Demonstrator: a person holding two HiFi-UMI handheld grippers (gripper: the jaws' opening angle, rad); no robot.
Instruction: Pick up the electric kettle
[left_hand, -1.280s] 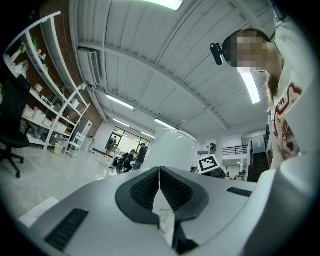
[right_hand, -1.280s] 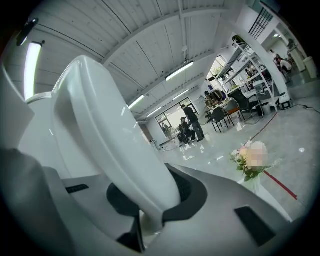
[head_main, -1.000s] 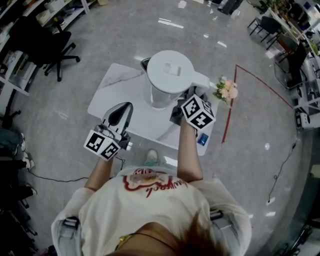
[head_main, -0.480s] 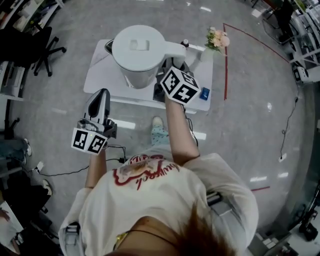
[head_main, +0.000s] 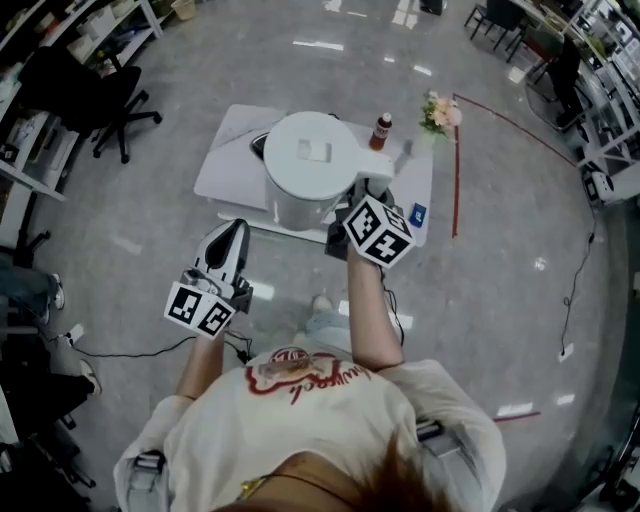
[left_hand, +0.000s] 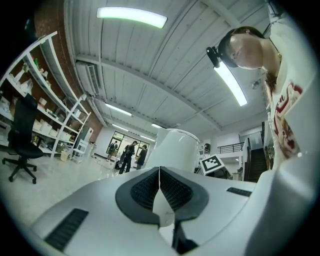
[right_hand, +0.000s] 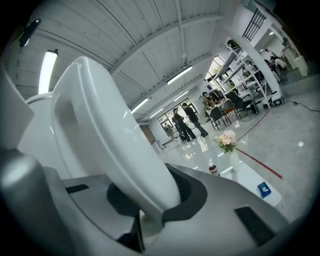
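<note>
Only the head view takes in both arms at once: the white electric kettle (head_main: 310, 165) hangs over the near middle of the white tabletop (head_main: 232, 165), with a small red-capped bottle (head_main: 381, 128), a bunch of pink flowers (head_main: 440, 112) and a blue card (head_main: 417, 213) further along towards the right. From above, its round lid hides the handle grip, and I cannot tell whether the kettle's base touches the tabletop. The right gripper view settles the grip: the right gripper (right_hand: 152, 197) has its jaws closed on the kettle's (right_hand: 100, 130) broad curved handle, which fills the gap between the dark pads, and past it lie the bottle (right_hand: 213, 169), the flowers (right_hand: 226, 142) and the card (right_hand: 264, 189). The left gripper view shows the left gripper (left_hand: 159, 175) with its ribbed pads pressed together and nothing between them, the kettle's (left_hand: 175, 150) smooth body rising beyond, and people standing far off in the hall. In the head view the right gripper (head_main: 365, 207) reaches forward on an outstretched forearm under the handle, its marker cube uppermost. The left gripper (head_main: 234, 232) is held out lower left, short of the tabletop's near edge and apart from the kettle. The kettle is plain white, tapered, with a flat lid bearing a small rectangular tab.
</note>
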